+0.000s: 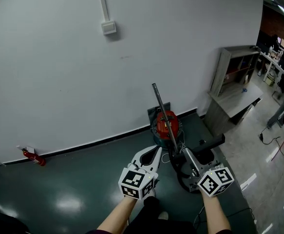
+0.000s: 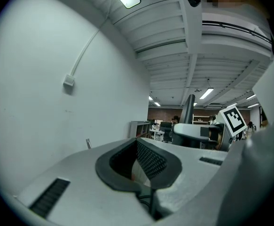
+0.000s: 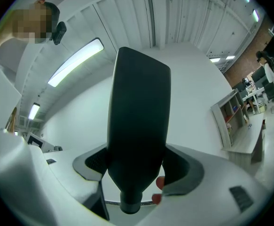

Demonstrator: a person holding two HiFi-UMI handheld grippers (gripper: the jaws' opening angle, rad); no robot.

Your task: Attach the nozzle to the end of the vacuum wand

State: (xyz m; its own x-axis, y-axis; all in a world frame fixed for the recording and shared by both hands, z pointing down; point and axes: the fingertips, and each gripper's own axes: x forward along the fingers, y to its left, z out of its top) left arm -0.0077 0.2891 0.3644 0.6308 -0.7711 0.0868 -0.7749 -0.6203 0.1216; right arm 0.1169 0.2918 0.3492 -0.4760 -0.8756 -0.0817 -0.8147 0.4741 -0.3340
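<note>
A grey metal wand (image 1: 160, 105) rises slanting from the red-topped vacuum (image 1: 166, 123) by the white wall; its tip (image 2: 88, 143) shows over the jaws in the left gripper view. My right gripper (image 1: 185, 153) (image 3: 137, 175) is shut on a black, flat, tapered nozzle (image 3: 139, 121), which stands upright between the pads with its round end down. The left gripper view shows that nozzle (image 2: 188, 109) rising above the right gripper. My left gripper (image 1: 157, 151) (image 2: 139, 146) is shut and holds nothing, just left of the vacuum. Both grippers point level toward the vacuum.
A black hose (image 1: 179, 175) loops on the dark floor under the right gripper. A grey shelf unit (image 1: 233, 77) stands at the right against the wall. A red fire extinguisher (image 1: 33, 156) lies at the wall's foot, far left. Cables (image 1: 273, 143) cross the lighter floor at right.
</note>
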